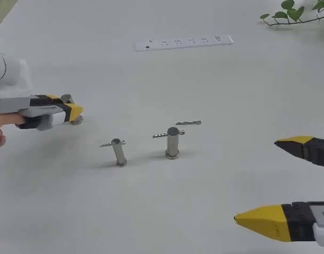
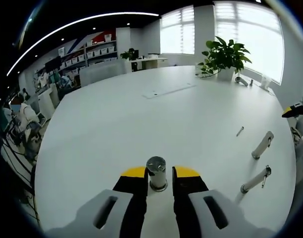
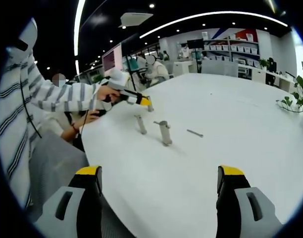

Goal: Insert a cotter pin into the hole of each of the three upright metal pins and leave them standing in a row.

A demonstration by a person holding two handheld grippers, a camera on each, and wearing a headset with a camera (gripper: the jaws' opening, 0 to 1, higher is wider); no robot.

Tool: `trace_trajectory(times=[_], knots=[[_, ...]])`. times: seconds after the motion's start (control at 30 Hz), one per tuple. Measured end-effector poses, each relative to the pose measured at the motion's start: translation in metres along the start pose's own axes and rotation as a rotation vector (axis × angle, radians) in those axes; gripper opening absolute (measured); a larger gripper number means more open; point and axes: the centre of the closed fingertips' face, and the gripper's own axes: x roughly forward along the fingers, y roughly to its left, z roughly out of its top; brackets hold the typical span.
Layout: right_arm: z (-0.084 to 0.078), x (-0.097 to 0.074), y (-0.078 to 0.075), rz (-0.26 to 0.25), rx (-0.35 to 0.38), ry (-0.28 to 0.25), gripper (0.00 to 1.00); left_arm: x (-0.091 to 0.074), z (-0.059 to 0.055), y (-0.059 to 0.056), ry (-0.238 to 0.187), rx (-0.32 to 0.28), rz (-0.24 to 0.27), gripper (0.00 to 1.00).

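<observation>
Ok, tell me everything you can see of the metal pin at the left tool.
The metal pin is a short, shiny silver cylinder with a flat round top and a slightly wider flange at its foot. It stands upright on the white table between the yellow-tipped jaws of the left tool, which flank it closely; whether they press on it I cannot tell. Its shank looks bare, with nothing through it. It stands well apart from the nearest other pin.

The left gripper (image 1: 77, 112) and right gripper (image 1: 255, 180) are showing yellow-tipped black jaws; behind the left, the person is wearing a striped sleeve (image 3: 57, 95).
</observation>
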Motion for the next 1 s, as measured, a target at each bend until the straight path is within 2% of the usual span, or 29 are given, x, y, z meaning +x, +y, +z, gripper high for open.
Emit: trace_trajectory(times=[0.1,0.17,0.33,0.43,0.57,0.67,0.83,1.0], knots=[[0.001,-0.001,-0.001,-0.009,0.004,-0.003,0.98,0.000,0.001,0.003,-0.001,-0.017,0.012,0.12],[0.000,-0.003,-0.003,-0.016,0.004,-0.003,0.98,0.000,0.002,0.005,-0.004,-0.030,0.019,0.12],[-0.001,-0.005,-0.002,-0.013,0.006,-0.001,0.97,0.000,0.001,0.002,0.005,-0.040,-0.005,0.12],[-0.002,-0.005,-0.003,-0.017,0.008,0.005,0.97,0.000,0.001,0.001,0.009,-0.017,-0.003,0.12],[0.000,-0.005,-0.005,-0.024,0.008,-0.001,0.97,-0.001,0.002,0.002,0.008,-0.028,0.010,0.11],[0.001,-0.005,-0.006,-0.024,0.008,-0.003,0.97,-0.002,0.002,0.004,0.019,-0.003,0.024,0.11],[0.002,-0.004,-0.006,-0.020,0.006,-0.002,0.97,-0.008,0.000,0.006,0.030,-0.012,0.030,0.11],[0.003,-0.003,-0.004,-0.011,0.000,0.000,0.97,-0.020,0.004,0.011,0.024,-0.034,0.047,0.11]])
